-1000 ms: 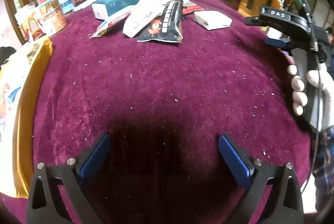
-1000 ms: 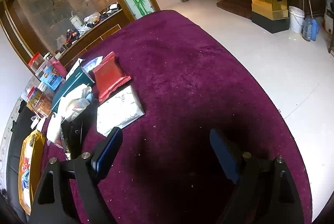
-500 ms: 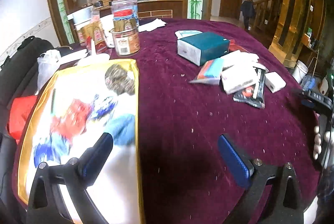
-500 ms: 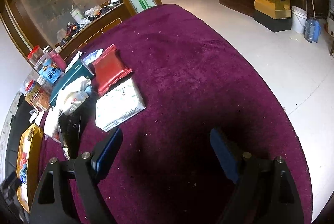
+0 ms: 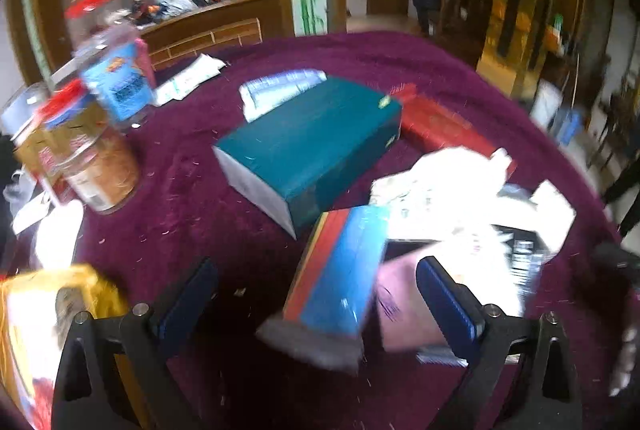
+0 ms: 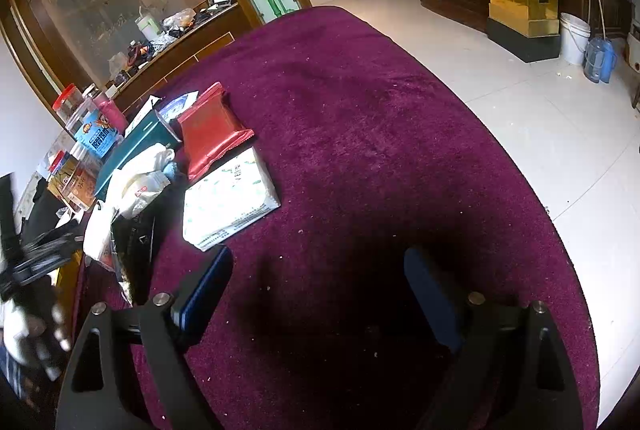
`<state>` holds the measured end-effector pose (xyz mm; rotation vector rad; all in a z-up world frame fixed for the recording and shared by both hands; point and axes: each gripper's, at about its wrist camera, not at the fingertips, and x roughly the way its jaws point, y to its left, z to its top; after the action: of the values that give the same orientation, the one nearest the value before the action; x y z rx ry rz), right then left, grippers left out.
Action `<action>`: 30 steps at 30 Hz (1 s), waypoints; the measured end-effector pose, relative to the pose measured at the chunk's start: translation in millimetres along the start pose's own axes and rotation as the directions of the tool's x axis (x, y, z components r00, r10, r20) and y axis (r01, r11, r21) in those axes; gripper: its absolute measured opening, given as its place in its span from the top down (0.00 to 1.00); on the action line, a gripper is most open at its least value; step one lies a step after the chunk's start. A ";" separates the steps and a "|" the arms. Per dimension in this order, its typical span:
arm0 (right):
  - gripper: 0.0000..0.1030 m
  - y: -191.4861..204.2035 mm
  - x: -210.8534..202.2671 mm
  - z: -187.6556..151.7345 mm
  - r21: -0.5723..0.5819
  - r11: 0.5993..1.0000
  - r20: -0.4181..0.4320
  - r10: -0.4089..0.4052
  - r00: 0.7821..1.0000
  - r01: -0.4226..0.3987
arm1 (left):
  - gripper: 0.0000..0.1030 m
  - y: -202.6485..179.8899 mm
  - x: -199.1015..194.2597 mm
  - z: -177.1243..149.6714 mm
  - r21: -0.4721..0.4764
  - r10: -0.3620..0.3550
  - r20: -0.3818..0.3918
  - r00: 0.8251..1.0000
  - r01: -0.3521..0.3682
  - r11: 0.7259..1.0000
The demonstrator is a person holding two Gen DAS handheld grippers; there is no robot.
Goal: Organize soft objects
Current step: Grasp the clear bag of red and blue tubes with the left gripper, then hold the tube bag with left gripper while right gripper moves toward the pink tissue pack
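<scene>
On purple cloth [image 6: 360, 109]: one teal box [image 5: 312, 141], one red packet [image 6: 208, 133], two jars [image 5: 80, 149]; both grippers [image 5: 316, 294] [image 6: 316, 290] apart, right widening, empty.

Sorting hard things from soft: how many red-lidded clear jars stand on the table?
3 visible: one at the far left edge, one near it with a blue label, one nearest with a gold label. Blur may hide more.

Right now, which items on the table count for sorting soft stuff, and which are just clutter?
Job items:
- blue and red packet
- red pouch
- white tissue pack
- crumpled white bag

Lying about:
- teal box
- jars
- yellow bag
- white bucket
</scene>
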<state>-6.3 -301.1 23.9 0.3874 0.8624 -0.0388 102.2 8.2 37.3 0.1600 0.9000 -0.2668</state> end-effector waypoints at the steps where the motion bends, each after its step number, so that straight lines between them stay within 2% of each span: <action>1: 0.15 0.5 0.1 0.1 -0.001 1.000 0.000 0.000 1.000 0.000 | 0.02 0.4 9.2 1.2 0.000 -0.011 -0.018 1.000 0.011 1.000; 2: 0.15 0.7 0.4 0.2 -0.002 1.000 -0.001 0.000 1.000 0.000 | 0.03 2.3 13.1 2.8 -0.010 -0.015 -0.017 1.000 0.015 1.000; 3: 0.15 0.6 0.3 0.2 -0.003 1.000 -0.001 0.001 1.000 -0.001 | 0.13 6.7 17.0 5.9 -0.040 -0.030 -0.021 0.999 0.029 0.999; 4: 0.15 0.8 0.4 0.3 -0.002 1.000 -0.001 0.001 1.000 -0.001 | 0.28 9.3 17.7 6.0 -0.059 -0.046 -0.028 0.999 0.044 0.997; 5: 0.15 0.9 0.4 0.3 -0.002 1.000 -0.001 0.001 1.000 -0.001 | 0.54 12.3 21.1 6.3 -0.088 -0.086 -0.051 0.995 0.082 0.993; 6: 0.15 0.8 0.5 0.3 -0.002 1.000 -0.001 0.002 1.000 -0.002 | 0.54 13.3 22.6 3.9 -0.115 -0.111 -0.069 0.991 0.103 0.988; 9: 0.15 1.2 0.9 0.4 -0.004 1.000 -0.002 0.000 1.000 0.000 | 0.55 3.8 11.4 -4.1 -0.084 -0.090 -0.057 0.994 0.085 0.993; 14: 0.14 2.0 1.5 0.9 -0.006 1.000 -0.002 -0.001 1.000 0.001 | 0.55 1.8 -42.0 -23.7 -0.133 -0.159 0.029 0.987 0.162 0.978; 17: 0.14 3.4 1.9 1.2 -0.014 1.000 -0.001 -0.012 1.000 0.012 | 0.55 -0.5 -96.2 -45.9 -0.141 -0.217 0.115 0.969 0.232 0.962; 22: 0.14 3.2 -6.4 1.3 -0.011 1.000 0.036 -0.025 0.999 0.025 | 0.55 -9.0 -160.3 -86.9 -0.130 -0.243 0.227 0.943 0.276 0.952; 23: 0.14 4.7 -18.5 1.4 -0.014 0.999 0.096 -0.050 0.994 0.051 | 0.55 -10.0 -171.5 -96.8 -0.134 -0.245 0.247 0.938 0.283 0.950; 25: 0.14 11.7 -40.2 -1.1 -0.031 0.990 0.207 -0.130 0.970 0.140 | 0.55 -10.6 -191.7 -118.9 -0.152 -0.259 0.277 0.925 0.308 0.939; 27: 0.14 22.5 -68.8 -8.5 -0.036 0.977 0.325 -0.187 0.927 0.209 | 0.55 -8.9 -197.9 -131.9 -0.157 -0.259 0.271 0.927 0.309 0.938; 28: 0.14 25.0 -78.1 -11.8 -0.030 0.976 0.353 -0.191 0.916 0.215 | 0.55 -9.2 -198.7 -134.9 -0.154 -0.260 0.263 0.929 0.306 0.939; 29: 0.08 26.9 -86.5 -14.7 -0.021 0.976 0.369 -0.195 0.909 0.218 | 0.55 -9.2 -199.3 -139.5 -0.154 -0.258 0.251 0.933 0.302 0.941; 30: 0.05 28.1 -92.8 -16.5 -0.015 0.976 0.370 -0.198 0.908 0.219 | 0.55 -8.5 -199.5 -143.7 -0.161 -0.256 0.244 0.935 0.299 0.941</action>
<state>-73.8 -280.5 92.5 0.2218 0.5284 -0.2775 -126.1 68.0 106.6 -0.1805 0.7207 -0.4496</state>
